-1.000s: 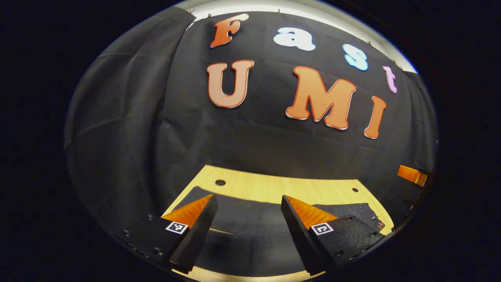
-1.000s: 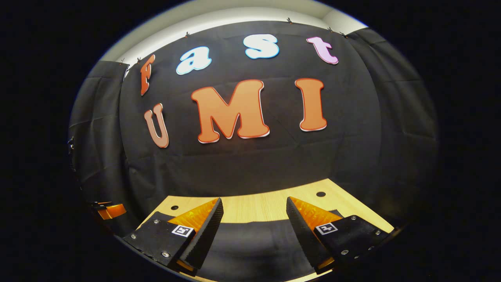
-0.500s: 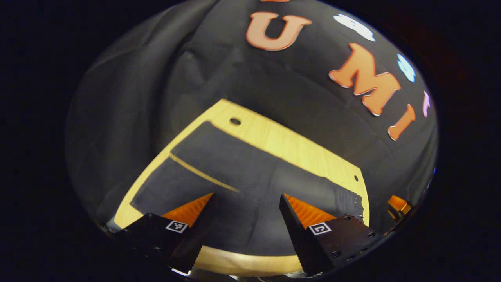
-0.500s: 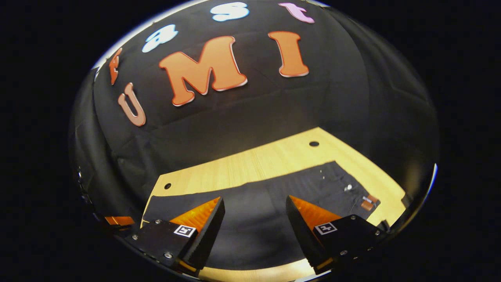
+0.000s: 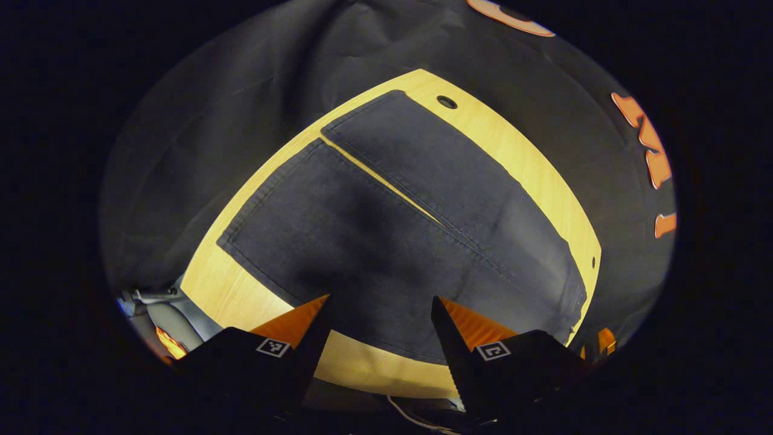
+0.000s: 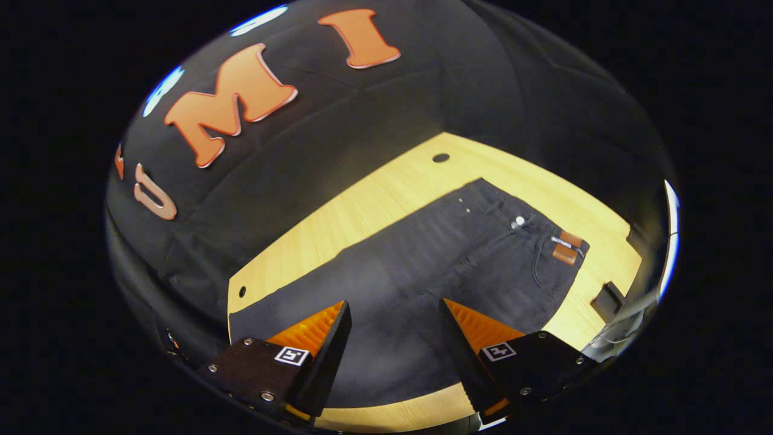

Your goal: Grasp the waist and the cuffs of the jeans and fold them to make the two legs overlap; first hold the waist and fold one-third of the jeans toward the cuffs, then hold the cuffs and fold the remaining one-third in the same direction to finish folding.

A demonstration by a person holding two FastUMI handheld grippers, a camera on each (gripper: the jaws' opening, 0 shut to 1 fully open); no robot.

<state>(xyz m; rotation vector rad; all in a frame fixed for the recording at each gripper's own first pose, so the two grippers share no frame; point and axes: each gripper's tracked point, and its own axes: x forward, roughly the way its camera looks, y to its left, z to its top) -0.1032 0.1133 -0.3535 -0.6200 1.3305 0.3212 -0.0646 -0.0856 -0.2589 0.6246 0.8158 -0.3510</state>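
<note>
Left gripper (image 5: 380, 314) spread above jeans (image 5: 386, 229), unfolded

We see dim, warm light on the table (image 5: 519, 151), the jeans (image 5: 362, 235) dark with a soft shadow patch; fisheye bending curves the table's edges, and the right gripper view's rim glares bluish.

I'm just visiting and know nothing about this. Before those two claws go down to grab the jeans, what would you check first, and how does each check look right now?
1. Jeans lie flat and spread on the table: ok.
2. Two legs apart, not yet overlapped: ok, a strip of wood shows between them.
3. Left gripper open and empty: ok.
4. Right gripper open and empty: ok.
5. Waist in sight, button and brown patch showing: ok.
6. Cuffs in sight and unwrinkled: ok.
</note>
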